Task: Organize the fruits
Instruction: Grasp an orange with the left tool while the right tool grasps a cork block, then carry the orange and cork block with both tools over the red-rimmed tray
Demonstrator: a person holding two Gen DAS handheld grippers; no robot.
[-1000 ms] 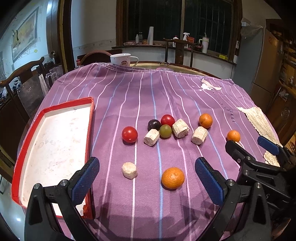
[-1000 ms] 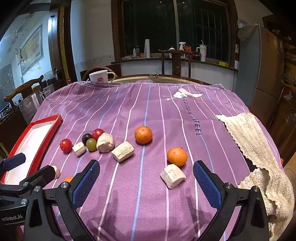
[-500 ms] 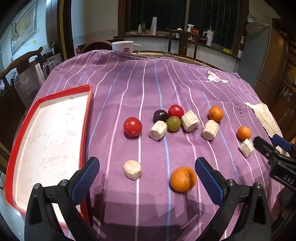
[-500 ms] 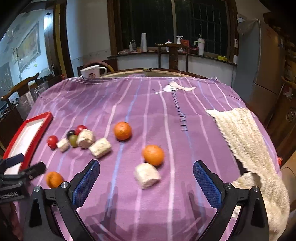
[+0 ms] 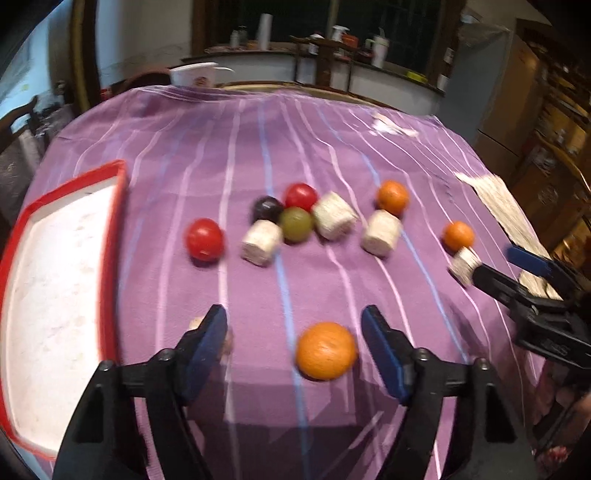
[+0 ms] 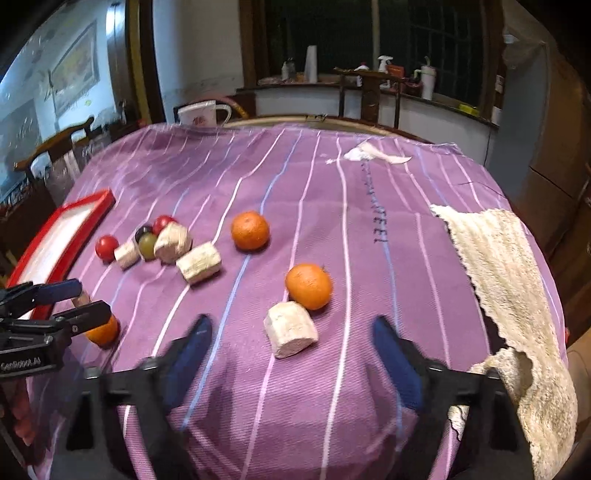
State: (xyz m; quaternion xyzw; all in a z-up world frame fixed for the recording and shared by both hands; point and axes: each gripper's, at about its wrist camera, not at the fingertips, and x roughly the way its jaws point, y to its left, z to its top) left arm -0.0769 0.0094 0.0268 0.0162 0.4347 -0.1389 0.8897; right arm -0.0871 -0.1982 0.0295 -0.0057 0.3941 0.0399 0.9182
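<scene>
On the purple-striped worktop (image 5: pixel 332 147), your left hand-held gripper (image 5: pixel 295 347) and right hand-held gripper (image 6: pixel 291 354), wide a second ago, are closing empty over the near orange (image 5: pixel 325 355) and a pale chunk (image 6: pixel 291 334), beginning the sort toward the bare red tray (image 5: pixel 114 229).

A purple striped cloth (image 6: pixel 369 229) covers the counter; a cream knitted towel (image 6: pixel 506 280) drapes over its right edge; a white mug (image 6: pixel 201 112) with a red mark stands at the far rim; a wooden chair (image 6: pixel 55 142) sits at the left; behind, a ledge under a dark window (image 6: pixel 369 33) carries a paper roll (image 6: pixel 312 63), a spray bottle (image 6: pixel 384 63) and a white cup (image 6: pixel 428 82); a framed picture (image 6: pixel 75 72) hangs on the left wall.
</scene>
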